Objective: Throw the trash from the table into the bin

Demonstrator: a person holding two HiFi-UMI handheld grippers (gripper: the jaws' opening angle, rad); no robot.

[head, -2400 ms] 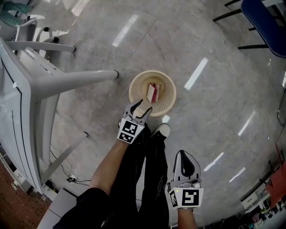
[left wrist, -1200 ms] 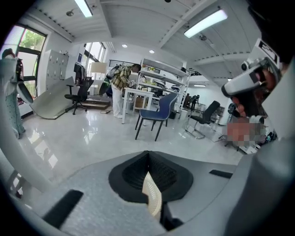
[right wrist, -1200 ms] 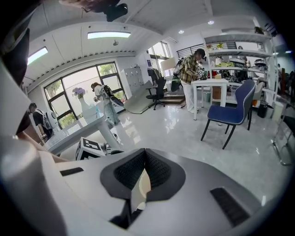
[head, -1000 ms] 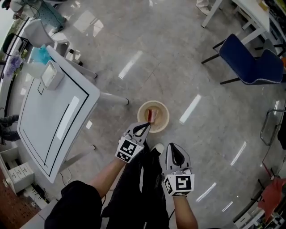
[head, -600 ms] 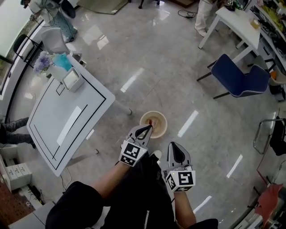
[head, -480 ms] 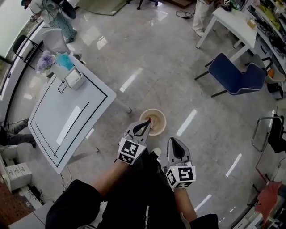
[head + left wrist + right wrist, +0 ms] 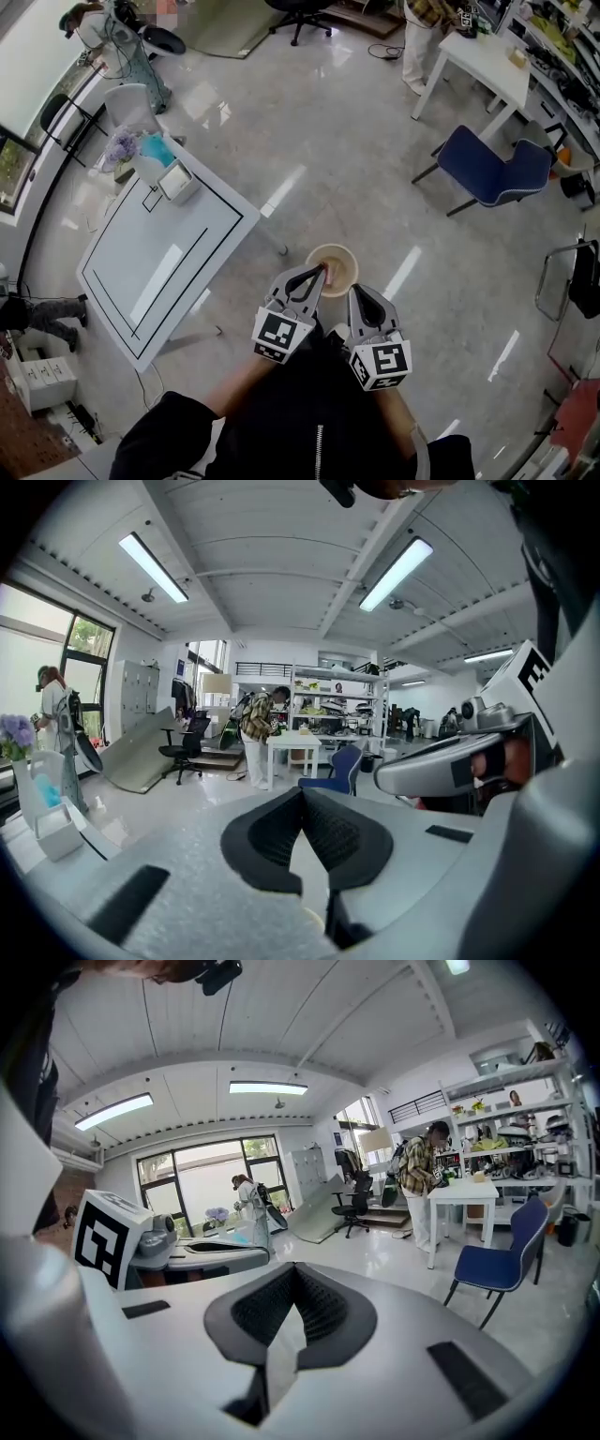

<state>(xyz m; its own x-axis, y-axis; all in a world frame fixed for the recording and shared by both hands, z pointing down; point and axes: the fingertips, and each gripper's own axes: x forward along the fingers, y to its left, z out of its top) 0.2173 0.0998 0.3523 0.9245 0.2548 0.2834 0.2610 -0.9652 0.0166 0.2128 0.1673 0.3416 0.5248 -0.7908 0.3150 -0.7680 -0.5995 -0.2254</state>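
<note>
Beige bin (image 7: 349,259) stands on the floor near the table's (image 7: 159,267) corner; my left gripper (image 7: 317,273) and right gripper (image 7: 357,293) are both closed, empty.

Lab-style office: stocked shelves (image 7: 334,701), white desk (image 7: 475,60), rolling chair (image 7: 184,746).

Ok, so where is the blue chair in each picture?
Head view: the blue chair stands at the upper right, on the shiny floor.
Left gripper view: the chair is near the middle, small and far off.
Right gripper view: the chair is at the right, below the middle.
Shared landmark: the white table beside the chair shows in all three.
</note>
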